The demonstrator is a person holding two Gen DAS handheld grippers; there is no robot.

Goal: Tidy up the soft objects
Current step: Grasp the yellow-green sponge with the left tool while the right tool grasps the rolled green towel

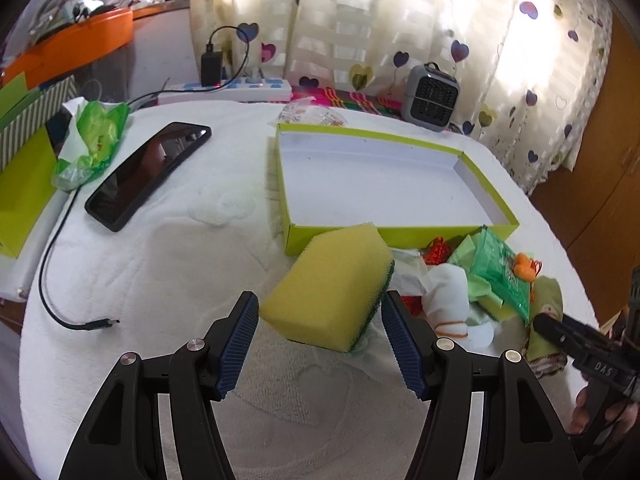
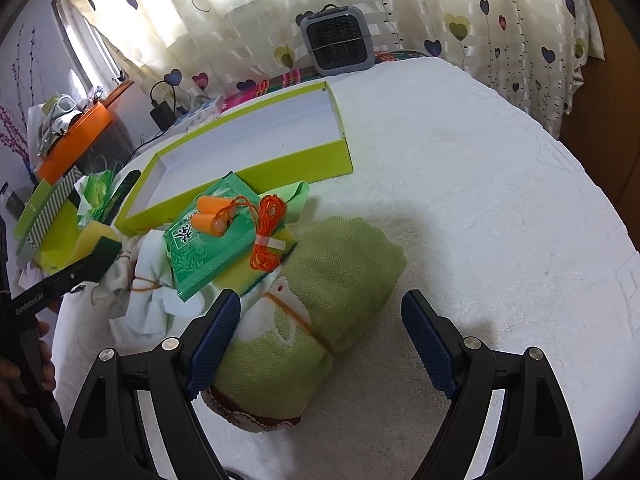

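Observation:
A yellow sponge with a green scrub side (image 1: 330, 286) lies on the white cloth, just in front of my open left gripper (image 1: 320, 312), apart from both pads. An empty lime-green box (image 1: 384, 178) lies behind it; it also shows in the right wrist view (image 2: 248, 140). My right gripper (image 2: 322, 320) is open around a rolled green towel (image 2: 320, 300) tied with orange string. Beside it lie a green packet (image 2: 208, 240) with orange earplugs on a cord (image 2: 224, 216) and a white cloth bundle (image 2: 148, 292).
A black phone (image 1: 148, 172), a cable (image 1: 60, 280), a green tissue pack (image 1: 96, 136) and a lime box lid (image 1: 24, 184) lie to the left. A power strip (image 1: 232, 88) and a small grey fan (image 1: 430, 98) stand at the back. An orange shelf (image 1: 72, 48) is at far left.

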